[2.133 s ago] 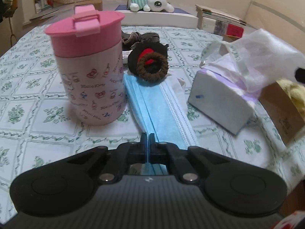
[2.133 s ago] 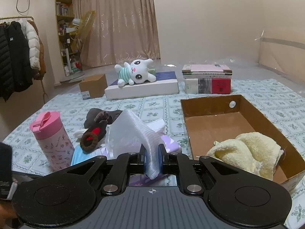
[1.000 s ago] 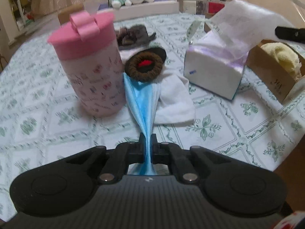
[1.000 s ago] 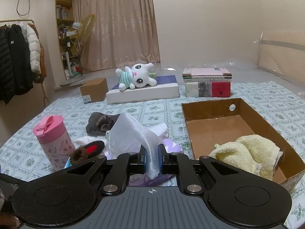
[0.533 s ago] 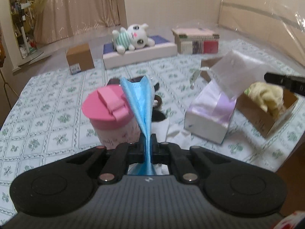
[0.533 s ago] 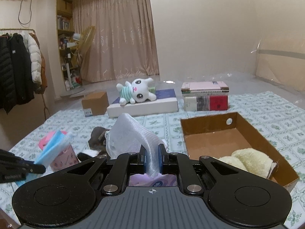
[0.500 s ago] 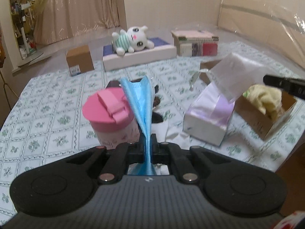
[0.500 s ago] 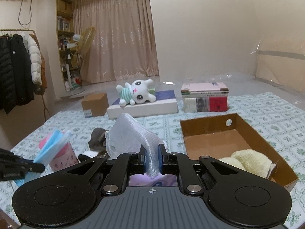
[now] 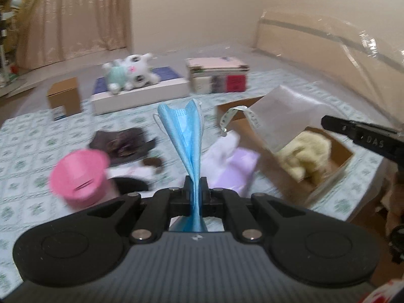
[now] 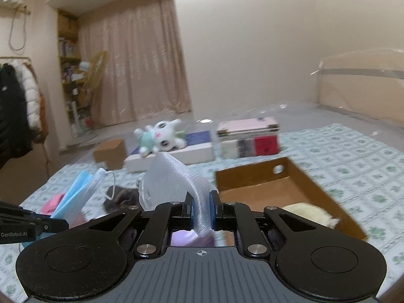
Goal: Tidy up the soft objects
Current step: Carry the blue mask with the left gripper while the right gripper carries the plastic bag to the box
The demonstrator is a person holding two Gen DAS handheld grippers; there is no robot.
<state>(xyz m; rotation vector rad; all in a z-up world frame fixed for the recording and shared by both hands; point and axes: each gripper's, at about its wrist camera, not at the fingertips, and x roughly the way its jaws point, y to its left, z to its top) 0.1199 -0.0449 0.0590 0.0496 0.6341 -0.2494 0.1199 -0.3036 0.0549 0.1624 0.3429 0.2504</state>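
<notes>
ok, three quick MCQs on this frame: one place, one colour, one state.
1. Where is the yellow towel?
A. in the cardboard box
B. on the books
C. under the pink cup

2. What colour is the mask in the left gripper?
A. white
B. blue
C. green

3. How does the right gripper stand?
A. open, nothing in it
B. shut on the white sheet
C. shut on the plush toy

Key:
1 A, it lies inside the box at its near end.
2 B, blue pleats rise from the jaws.
3 B, the sheet is pinched between the jaws.
</notes>
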